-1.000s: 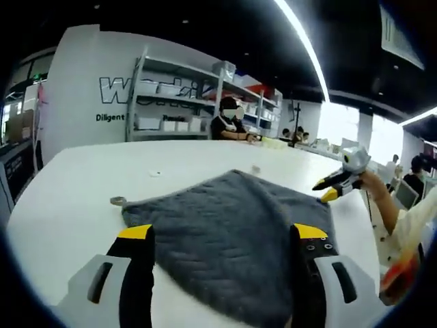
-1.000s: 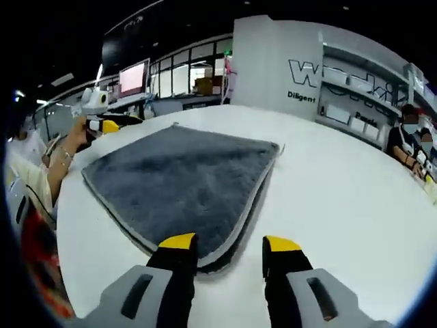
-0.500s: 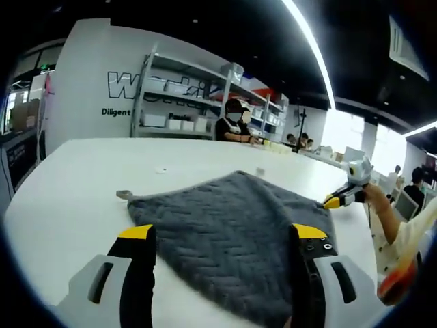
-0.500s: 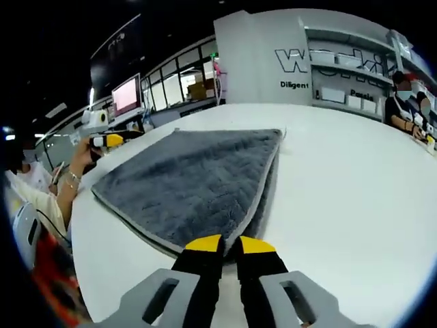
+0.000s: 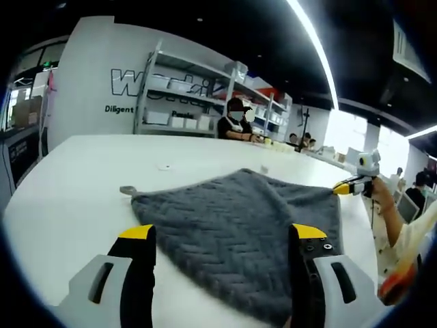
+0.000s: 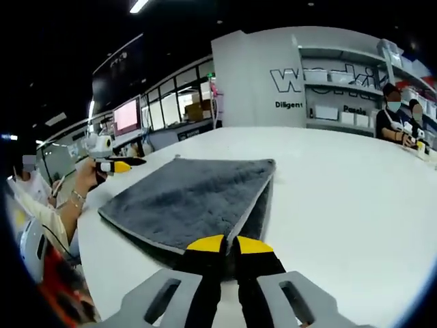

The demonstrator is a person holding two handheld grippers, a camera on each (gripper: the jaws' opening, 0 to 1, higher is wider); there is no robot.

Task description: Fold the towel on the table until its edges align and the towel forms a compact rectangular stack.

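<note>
A grey folded towel (image 5: 239, 219) lies on the white table (image 5: 68, 184), with a small loop tag (image 5: 128, 190) at its left corner. My left gripper (image 5: 223, 232) is open, its yellow-tipped jaws wide apart over the towel's near edge with nothing between them. At the towel's far right corner, my right gripper (image 5: 351, 184) is held in a hand. In the right gripper view, my right gripper (image 6: 229, 244) is shut on the near corner of the towel (image 6: 198, 195), where the layered edge runs up to the jaws. My left gripper (image 6: 116, 165) is beside the towel's far left side.
The person's arm (image 5: 384, 215) reaches in from the right. Two small bits (image 5: 164, 167) lie on the table beyond the towel. Shelving (image 5: 184, 102) and seated people (image 5: 235, 123) are at the table's far end. Bare table (image 6: 355, 198) stretches right of the towel.
My right gripper went from open around the towel's near corner to shut on it, and its view has since dropped lower. My left gripper stays open over the towel.
</note>
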